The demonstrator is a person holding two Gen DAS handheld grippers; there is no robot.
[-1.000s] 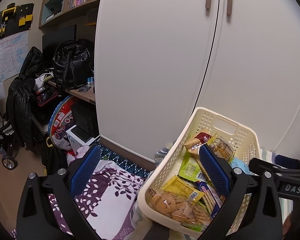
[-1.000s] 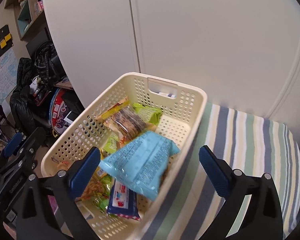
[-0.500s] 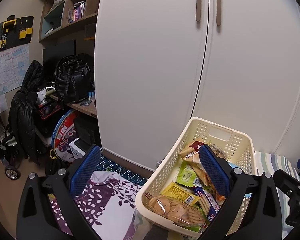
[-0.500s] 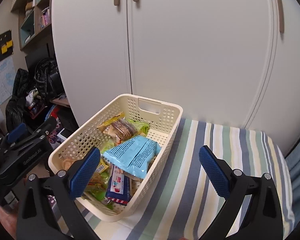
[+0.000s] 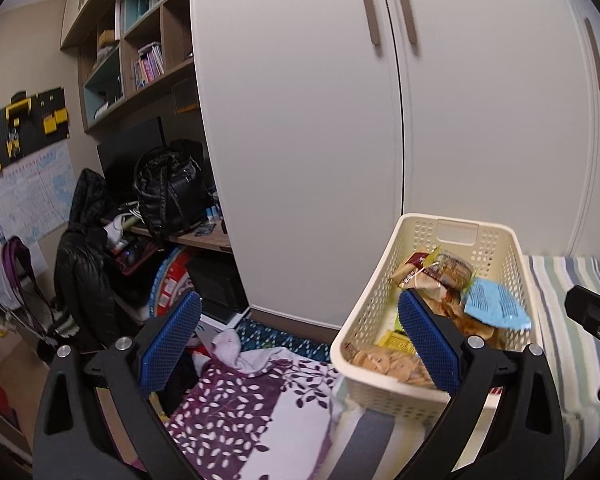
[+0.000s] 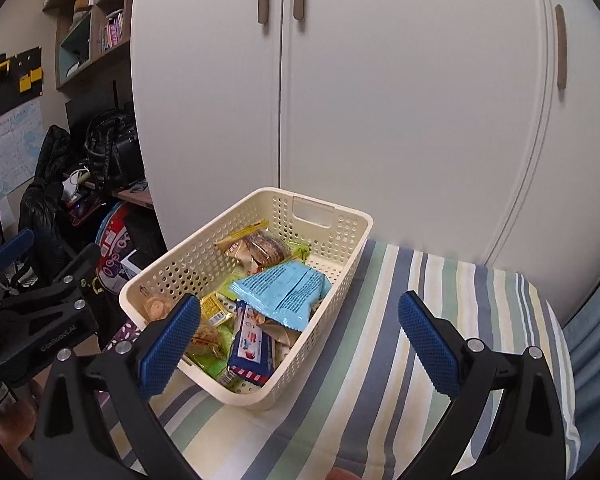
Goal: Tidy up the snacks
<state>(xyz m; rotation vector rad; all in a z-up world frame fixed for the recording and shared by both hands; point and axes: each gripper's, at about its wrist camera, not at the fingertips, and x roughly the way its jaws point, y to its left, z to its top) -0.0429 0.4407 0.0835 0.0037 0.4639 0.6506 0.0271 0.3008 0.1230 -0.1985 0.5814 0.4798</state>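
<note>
Supporting surface: bed (image 6: pixel 440 320), covered by a striped sheet (image 6: pixel 380 360) in blue, green, cream and white bands.
Position: set against white wardrobe doors (image 6: pixel 400 100); left edge bordering a cluttered floor area.
Directly on the bed: cream perforated basket (image 6: pixel 352 240), resting near the left edge, long axis running toward the wardrobe.
Basket contents: assorted snack packets, a light blue packet (image 6: pixel 284 292) lying uppermost.
Beside the bed, left view: purple leaf-print blanket (image 5: pixel 252 396), touching the sheet below the basket.
Right part of the sheet: bare stripes.
</note>
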